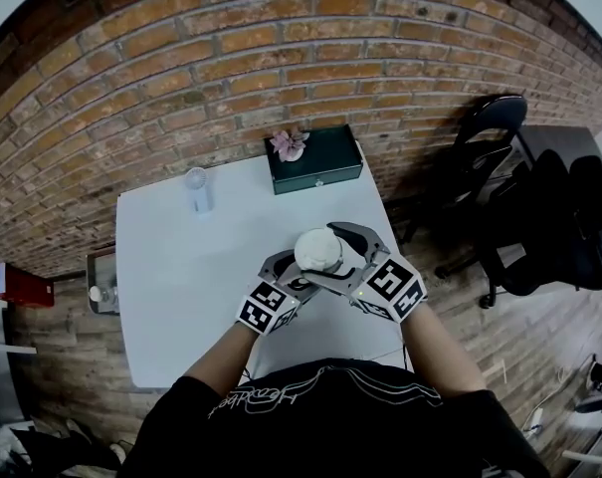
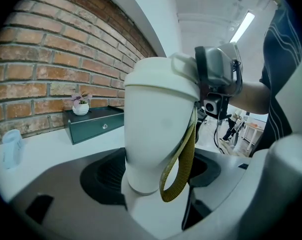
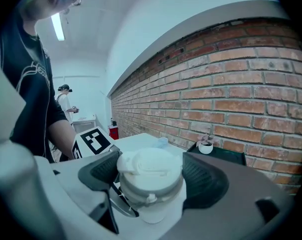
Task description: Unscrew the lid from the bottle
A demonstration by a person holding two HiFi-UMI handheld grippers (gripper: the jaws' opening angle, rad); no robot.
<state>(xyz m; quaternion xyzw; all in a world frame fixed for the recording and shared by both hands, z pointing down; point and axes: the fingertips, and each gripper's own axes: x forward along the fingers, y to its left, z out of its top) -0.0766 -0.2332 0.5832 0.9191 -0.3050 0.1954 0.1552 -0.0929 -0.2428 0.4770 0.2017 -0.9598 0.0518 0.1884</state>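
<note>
- Your left gripper is clamped on the lower body of the white plastic bottle, which it holds over the white table.
- An olive woven strap loop hangs down the bottle's side.
- Your right gripper has its jaws closed on the white round lid with a grey rim, which sits on top of the bottle.

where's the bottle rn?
Head view, centre: the white plastic bottle is held above the white table, right of its middle, left tongs gripping its body and right tongs around its white lid.
</note>
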